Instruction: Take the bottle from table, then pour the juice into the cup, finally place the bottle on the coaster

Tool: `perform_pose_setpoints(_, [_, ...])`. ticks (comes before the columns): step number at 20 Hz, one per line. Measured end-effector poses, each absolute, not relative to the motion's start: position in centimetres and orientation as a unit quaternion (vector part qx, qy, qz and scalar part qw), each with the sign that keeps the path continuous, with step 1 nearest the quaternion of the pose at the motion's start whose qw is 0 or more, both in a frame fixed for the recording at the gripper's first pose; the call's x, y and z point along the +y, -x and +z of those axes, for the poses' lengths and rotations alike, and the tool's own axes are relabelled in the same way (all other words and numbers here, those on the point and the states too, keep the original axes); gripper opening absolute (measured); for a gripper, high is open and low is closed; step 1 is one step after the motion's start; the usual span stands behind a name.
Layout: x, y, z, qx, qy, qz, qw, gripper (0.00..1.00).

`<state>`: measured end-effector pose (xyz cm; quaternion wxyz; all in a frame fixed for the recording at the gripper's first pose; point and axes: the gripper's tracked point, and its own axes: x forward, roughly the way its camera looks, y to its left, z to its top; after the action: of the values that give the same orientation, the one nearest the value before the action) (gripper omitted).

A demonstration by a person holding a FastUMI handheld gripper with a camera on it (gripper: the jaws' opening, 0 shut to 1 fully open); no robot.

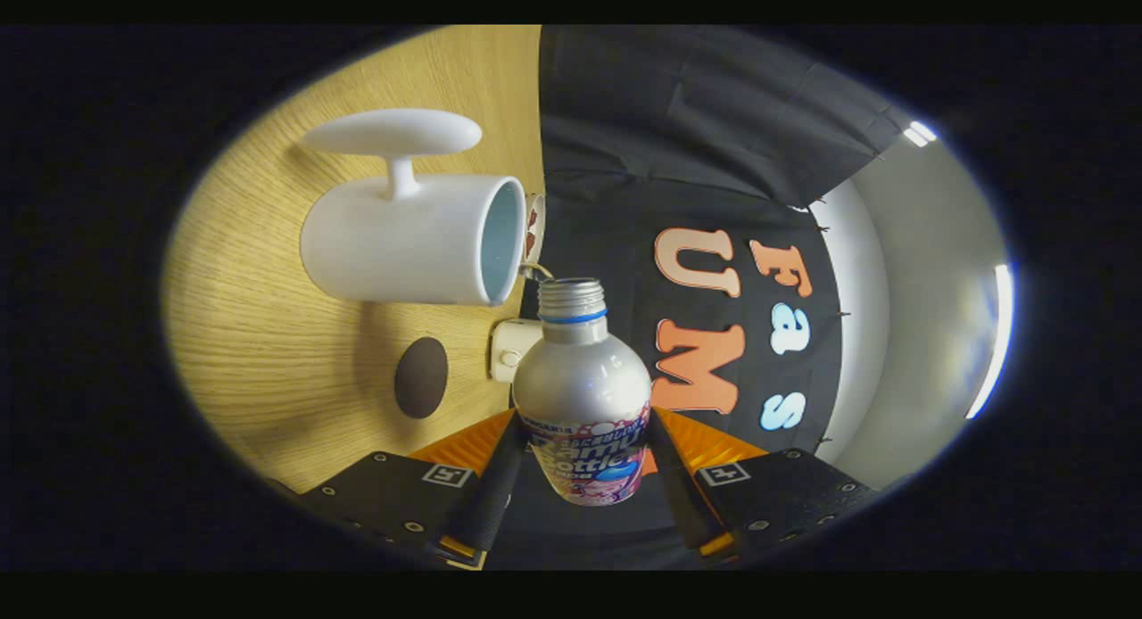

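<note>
The silver aluminium bottle [582, 396] sits clamped between the two fingers of the tongs [584, 476], both pressing on its printed lower body. Its cap is off, the threaded neck with a blue ring bare, and the mouth lies just beside the rim of the white mug [410, 240], which stands at about eleven o'clock from the bottle. The whole view is rolled, so the wooden tabletop [268, 360] stands on edge. At nine o'clock from the bottle lies a dark round coaster [421, 377], with a small white box [512, 350] between them.

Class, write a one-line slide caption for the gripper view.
Gripper shut on the uncapped bottle, tipped toward the white cup on the wooden table, dark coaster nearby.
</note>
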<state>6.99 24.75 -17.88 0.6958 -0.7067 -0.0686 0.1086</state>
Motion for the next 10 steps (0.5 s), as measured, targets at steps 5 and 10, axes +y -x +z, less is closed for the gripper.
perform_pose_setpoints(5, [24.32,-7.08,-17.62,-0.068,0.71,0.108,0.693,0.77])
perform_pose_setpoints(10, [24.34,-6.98,-17.05,-0.072,0.711,0.105,0.691,0.77])
